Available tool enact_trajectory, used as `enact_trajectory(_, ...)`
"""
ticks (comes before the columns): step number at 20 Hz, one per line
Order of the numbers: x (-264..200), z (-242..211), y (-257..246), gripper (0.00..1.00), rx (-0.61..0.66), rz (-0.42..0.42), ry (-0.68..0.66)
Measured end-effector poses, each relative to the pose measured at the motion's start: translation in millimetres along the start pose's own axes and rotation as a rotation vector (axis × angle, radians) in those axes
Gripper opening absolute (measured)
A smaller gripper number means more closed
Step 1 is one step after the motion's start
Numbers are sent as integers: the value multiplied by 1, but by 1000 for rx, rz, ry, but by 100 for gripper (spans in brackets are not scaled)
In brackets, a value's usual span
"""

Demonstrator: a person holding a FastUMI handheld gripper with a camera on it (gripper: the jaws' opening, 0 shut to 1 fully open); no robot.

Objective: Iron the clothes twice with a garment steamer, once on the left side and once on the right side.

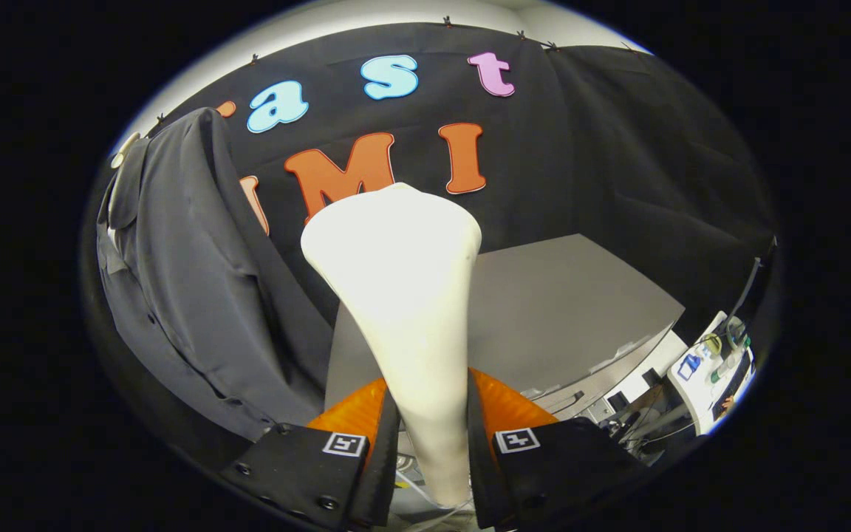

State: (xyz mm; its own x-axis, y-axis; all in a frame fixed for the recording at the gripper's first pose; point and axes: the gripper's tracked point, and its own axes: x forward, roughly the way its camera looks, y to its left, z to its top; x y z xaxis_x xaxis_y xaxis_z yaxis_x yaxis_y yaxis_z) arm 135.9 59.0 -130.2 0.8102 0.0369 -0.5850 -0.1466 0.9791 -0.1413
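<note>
A white garment steamer (403, 295) stands up between my fingers, its narrow handle pinched on both sides and its wide head flaring out above them. My gripper (433, 436) is shut on that handle. A dark grey shirt (189, 281) hangs on a hanger to the left of the steamer, its buttoned front facing me and its hem ending near my left finger. The steamer's head is to the right of the shirt, apart from the cloth.
A grey table (573, 310) lies beyond the fingers, behind the steamer. At its right edge, lower down, sit a white device (713, 369) with cables and some clutter.
</note>
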Motion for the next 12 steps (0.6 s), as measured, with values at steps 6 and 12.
enact_trajectory(6, -29, -29, 51, 50, -32, -20, -22)
enact_trajectory(12, -53, -47, 102, 50, -62, -45, -42)
